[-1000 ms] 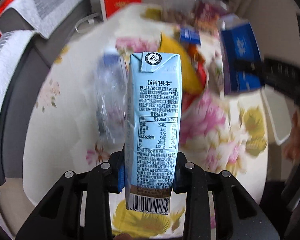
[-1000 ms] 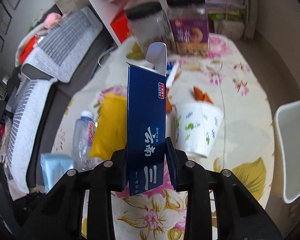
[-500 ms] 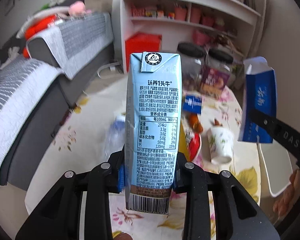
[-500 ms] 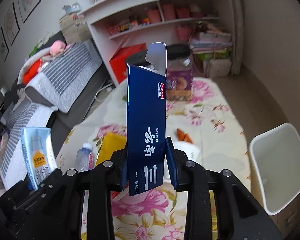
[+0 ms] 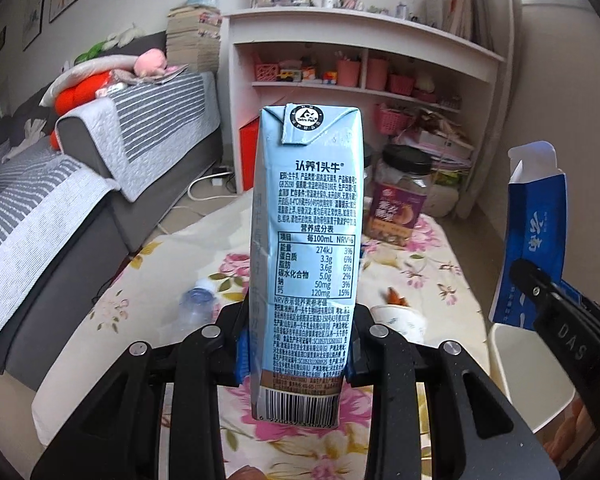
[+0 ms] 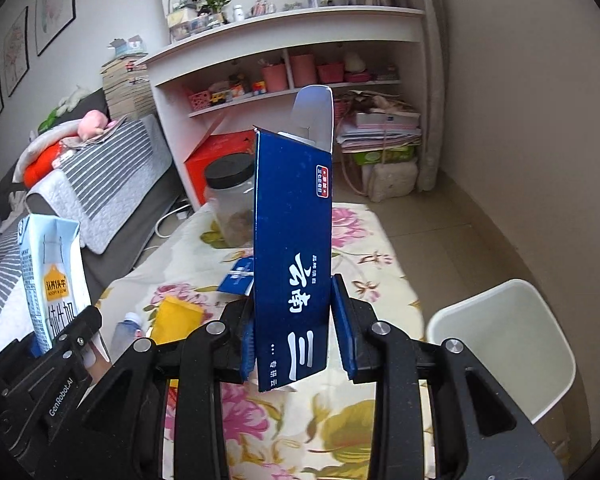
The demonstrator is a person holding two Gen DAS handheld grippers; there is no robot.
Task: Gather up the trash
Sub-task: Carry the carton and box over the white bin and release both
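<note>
Where carton (image 5: 306,248) stands, cup (image 5: 400,320) half-hidden

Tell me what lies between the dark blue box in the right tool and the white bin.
Only flowered tablecloth, then floor, in the right wrist view: nothing stands between the dark blue cardboard box and the white plastic bin.

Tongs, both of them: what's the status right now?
Left tongs shut on light-blue milk carton. Right tongs shut on dark-blue cardboard box. White plastic bin unobstructed.
</note>
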